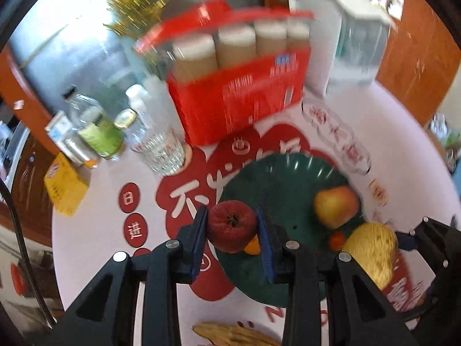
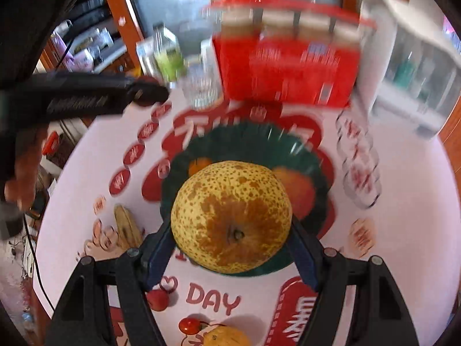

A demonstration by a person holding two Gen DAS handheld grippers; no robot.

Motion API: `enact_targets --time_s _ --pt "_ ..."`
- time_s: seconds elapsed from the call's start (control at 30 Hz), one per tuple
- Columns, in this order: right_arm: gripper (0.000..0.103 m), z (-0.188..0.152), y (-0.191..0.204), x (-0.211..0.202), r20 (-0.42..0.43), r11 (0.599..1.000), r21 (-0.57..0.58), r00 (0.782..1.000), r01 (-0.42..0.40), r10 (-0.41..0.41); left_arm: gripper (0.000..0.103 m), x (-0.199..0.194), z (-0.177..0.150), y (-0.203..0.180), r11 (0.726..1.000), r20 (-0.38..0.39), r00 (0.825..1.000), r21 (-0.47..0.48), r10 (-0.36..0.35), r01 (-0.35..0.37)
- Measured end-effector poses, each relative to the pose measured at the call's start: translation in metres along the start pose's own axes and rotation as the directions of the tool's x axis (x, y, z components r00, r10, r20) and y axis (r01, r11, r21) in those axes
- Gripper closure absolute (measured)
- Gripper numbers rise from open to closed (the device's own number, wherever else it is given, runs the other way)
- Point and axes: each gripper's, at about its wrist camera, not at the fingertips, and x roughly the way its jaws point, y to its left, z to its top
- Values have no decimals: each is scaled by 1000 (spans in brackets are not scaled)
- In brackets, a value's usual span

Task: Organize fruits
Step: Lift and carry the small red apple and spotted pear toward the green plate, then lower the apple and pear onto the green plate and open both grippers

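Observation:
My left gripper point(image 1: 232, 227) is shut on a dark red apple point(image 1: 232, 226), held above the near left edge of a dark green plate point(image 1: 276, 190). A yellow-red apple point(image 1: 335, 206) and a small orange fruit point(image 1: 335, 240) lie on the plate. My right gripper point(image 2: 232, 230) is shut on a large speckled yellow pear point(image 2: 232, 219), also seen in the left wrist view point(image 1: 371, 249), held over the plate's near edge point(image 2: 245, 141). An orange-red fruit point(image 2: 296, 187) and a small orange one point(image 2: 198, 164) show behind it. The left gripper's body point(image 2: 95, 98) shows at left.
A red box of cups point(image 1: 239, 86) stands behind the plate, with a glass point(image 1: 161, 151), bottles point(image 1: 98, 129) and a yellow box point(image 1: 64, 184) to its left. A white rack point(image 1: 351, 34) stands at the back right. A banana point(image 2: 126, 226) lies at front left, and small red fruits point(image 2: 158, 300) near me.

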Motion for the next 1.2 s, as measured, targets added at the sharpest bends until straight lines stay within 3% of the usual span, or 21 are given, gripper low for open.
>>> enact_targets --time_s 0.23,0.5,0.73,0.8,0.87,0.9,1.2 --pt "29 -21 5 58 -94 1000 -23 995 18 -20 71 76 0 6 997 -82 994 16 -74 75" --pt "29 -11 -11 75 -32 990 -6 989 141 -141 71 124 -1 -6 986 -129 979 26 -160 165" --pt "28 -6 -28 78 -35 993 40 993 110 -109 70 140 -4 -21 979 -144 971 40 -192 200" --pt "28 -5 -28 78 -40 994 37 994 105 -103 64 141 -5 -24 979 -142 971 42 -192 199" --pt "28 -5 -28 78 -45 994 34 994 99 -98 41 140 -6 -27 979 -142 970 38 -195 202" --pt "28 -4 -29 78 -49 995 35 994 96 -94 37 140 -6 -29 981 -139 973 38 -186 193" --pt "27 -6 -32 69 -65 997 50 996 62 -58 34 115 -14 -20 984 -112 978 11 -176 178"
